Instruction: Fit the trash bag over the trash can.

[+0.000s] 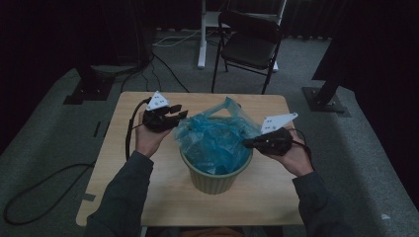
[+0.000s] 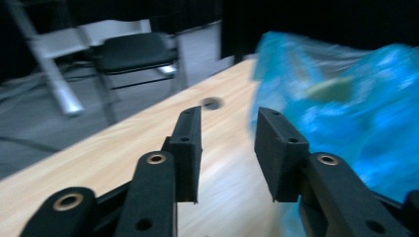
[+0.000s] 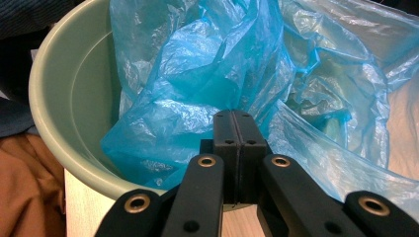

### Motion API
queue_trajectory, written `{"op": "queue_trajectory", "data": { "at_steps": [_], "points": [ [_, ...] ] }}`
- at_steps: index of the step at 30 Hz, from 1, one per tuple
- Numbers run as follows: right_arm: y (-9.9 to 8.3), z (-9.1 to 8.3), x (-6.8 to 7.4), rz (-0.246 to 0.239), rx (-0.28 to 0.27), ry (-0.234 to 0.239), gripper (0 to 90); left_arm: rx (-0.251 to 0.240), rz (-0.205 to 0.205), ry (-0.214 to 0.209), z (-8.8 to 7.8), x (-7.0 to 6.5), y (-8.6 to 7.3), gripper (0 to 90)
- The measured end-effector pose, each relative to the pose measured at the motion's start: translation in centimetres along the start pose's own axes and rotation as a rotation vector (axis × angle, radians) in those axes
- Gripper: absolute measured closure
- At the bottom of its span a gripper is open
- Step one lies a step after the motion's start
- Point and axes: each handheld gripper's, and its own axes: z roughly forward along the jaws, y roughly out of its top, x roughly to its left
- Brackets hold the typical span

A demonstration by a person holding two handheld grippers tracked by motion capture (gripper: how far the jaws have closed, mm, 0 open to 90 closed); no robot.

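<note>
A pale green bucket (image 1: 212,180) stands on the middle of the wooden table (image 1: 148,187), with a crumpled blue plastic bag (image 1: 212,136) stuffed in it and rising over the rim. My right gripper (image 1: 247,143) is at the bucket's right rim. In the right gripper view its jaws (image 3: 236,116) are pressed together on the bag's film (image 3: 197,64), just inside the bucket rim (image 3: 49,74). My left gripper (image 1: 180,112) hovers beside the bag's left edge. Its jaws (image 2: 227,116) stand open with bare table (image 2: 123,148) between them, and the bag (image 2: 346,98) lies just right of them.
A black folding chair (image 1: 249,42) stands beyond the table's far edge, next to a white desk leg (image 1: 201,44). Cables (image 1: 168,69) run over the grey floor, and black stand bases (image 1: 89,91) sit at both sides. A small dark hole (image 2: 212,102) marks the tabletop.
</note>
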Motion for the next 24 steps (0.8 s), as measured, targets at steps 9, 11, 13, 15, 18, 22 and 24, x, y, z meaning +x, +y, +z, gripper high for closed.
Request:
{"op": "queue_trajectory", "data": {
  "at_steps": [9,11,13,15,18,22,24],
  "points": [
    [0.1,0.2,0.1,-0.005,0.004,0.001,90.0,-0.024,0.03,-0.097,0.5,-1.4,0.6,44.3],
    [0.1,0.2,0.1,-0.008,0.003,0.001,90.0,-0.005,0.044,-0.101,0.8,-1.8,0.6,43.5],
    [0.2,0.2,0.3,-0.013,0.003,0.0,90.0,0.022,0.065,-0.091,1.1,-2.2,0.5,42.4],
    [0.2,0.2,0.3,-0.017,0.003,0.0,90.0,0.041,0.083,-0.076,1.4,-2.4,0.3,42.6],
    [0.2,0.2,0.4,-0.025,0.007,-0.003,90.0,0.069,0.106,-0.054,1.8,-2.8,0.1,49.2],
    [-0.1,0.1,0.5,-0.029,0.015,-0.008,90.0,0.104,0.136,0.002,2.1,-3.1,0.0,65.6],
    [-0.2,0.1,0.5,-0.025,0.016,-0.012,90.0,0.104,0.128,0.009,2.1,-2.9,0.0,73.1]
  ]
}}
